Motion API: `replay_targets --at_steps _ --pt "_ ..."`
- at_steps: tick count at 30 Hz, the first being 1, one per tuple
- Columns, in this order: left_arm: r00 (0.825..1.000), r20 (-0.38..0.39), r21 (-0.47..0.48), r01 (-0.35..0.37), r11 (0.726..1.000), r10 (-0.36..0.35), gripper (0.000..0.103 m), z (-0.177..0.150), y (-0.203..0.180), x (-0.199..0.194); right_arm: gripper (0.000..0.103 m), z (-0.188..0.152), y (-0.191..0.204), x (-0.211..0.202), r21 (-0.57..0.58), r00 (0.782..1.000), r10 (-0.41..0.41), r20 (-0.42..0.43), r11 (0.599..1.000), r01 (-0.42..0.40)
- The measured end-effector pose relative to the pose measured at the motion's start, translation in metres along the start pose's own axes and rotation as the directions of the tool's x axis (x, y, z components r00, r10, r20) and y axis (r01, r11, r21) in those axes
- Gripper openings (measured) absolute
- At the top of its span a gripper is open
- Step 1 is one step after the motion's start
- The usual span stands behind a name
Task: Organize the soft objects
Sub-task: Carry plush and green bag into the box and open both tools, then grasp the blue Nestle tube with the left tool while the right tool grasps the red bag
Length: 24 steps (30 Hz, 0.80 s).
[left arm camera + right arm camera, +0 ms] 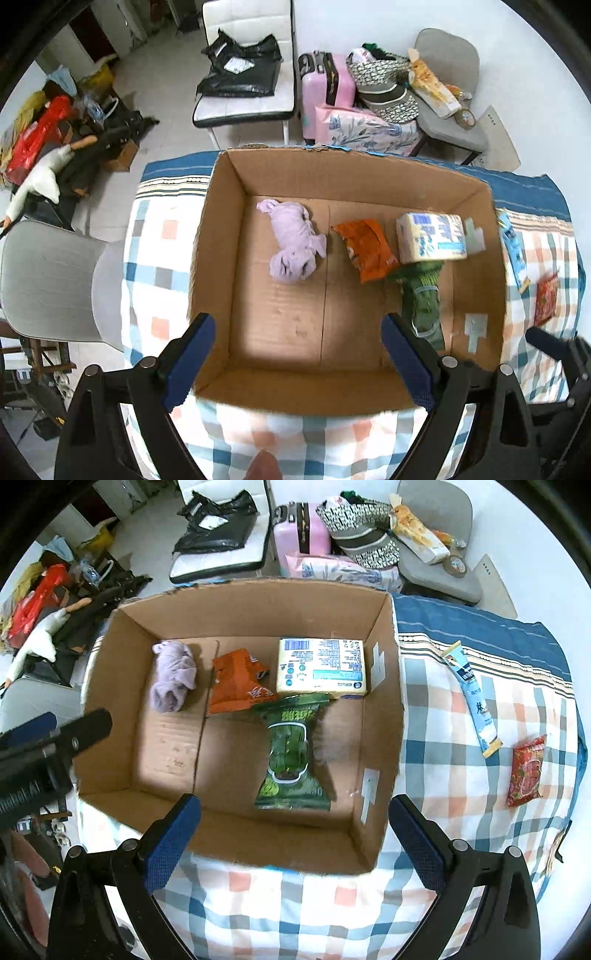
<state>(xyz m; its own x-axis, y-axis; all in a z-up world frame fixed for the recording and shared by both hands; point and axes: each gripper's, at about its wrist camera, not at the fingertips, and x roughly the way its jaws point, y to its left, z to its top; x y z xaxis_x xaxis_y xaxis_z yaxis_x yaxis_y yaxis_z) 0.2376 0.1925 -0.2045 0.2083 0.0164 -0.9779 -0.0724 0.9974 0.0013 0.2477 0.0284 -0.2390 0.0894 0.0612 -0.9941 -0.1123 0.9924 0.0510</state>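
While both hand-held grippers gape empty | green packet (291, 753) lies ahead in box (380, 716)

Upper centre: white padded chair (245, 59) carrying a black plastic bag (240, 70); just right of it a pink suitcase (325, 88) with a floral pink bundle (365, 127) at its base. Upper right: grey chair (448, 85) piled with a patterned black-and-white bag (384, 85). Left edge: white goose plush (40, 177) near a red bag (37, 136), and another grey chair (55, 280) at lower left.
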Motion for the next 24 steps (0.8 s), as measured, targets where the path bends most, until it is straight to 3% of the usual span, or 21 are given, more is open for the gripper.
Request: replay_targets --at_steps 16,24 --pt "0.995 0.097 -0.048 0.005 0.999 0.0 0.092 -0.053 -0.008 -0.077 0.103 -0.047 -0.006 -0.082 -0.036 0.989 0.091 0.113 0.995 -0.088" --pt "0.988 0.135 -0.051 0.082 0.995 -0.074 0.092 -0.045 -0.063 -0.102 0.103 -0.049 -0.07 -0.104 0.048 0.977 0.11 0.183 0.991 -0.121"
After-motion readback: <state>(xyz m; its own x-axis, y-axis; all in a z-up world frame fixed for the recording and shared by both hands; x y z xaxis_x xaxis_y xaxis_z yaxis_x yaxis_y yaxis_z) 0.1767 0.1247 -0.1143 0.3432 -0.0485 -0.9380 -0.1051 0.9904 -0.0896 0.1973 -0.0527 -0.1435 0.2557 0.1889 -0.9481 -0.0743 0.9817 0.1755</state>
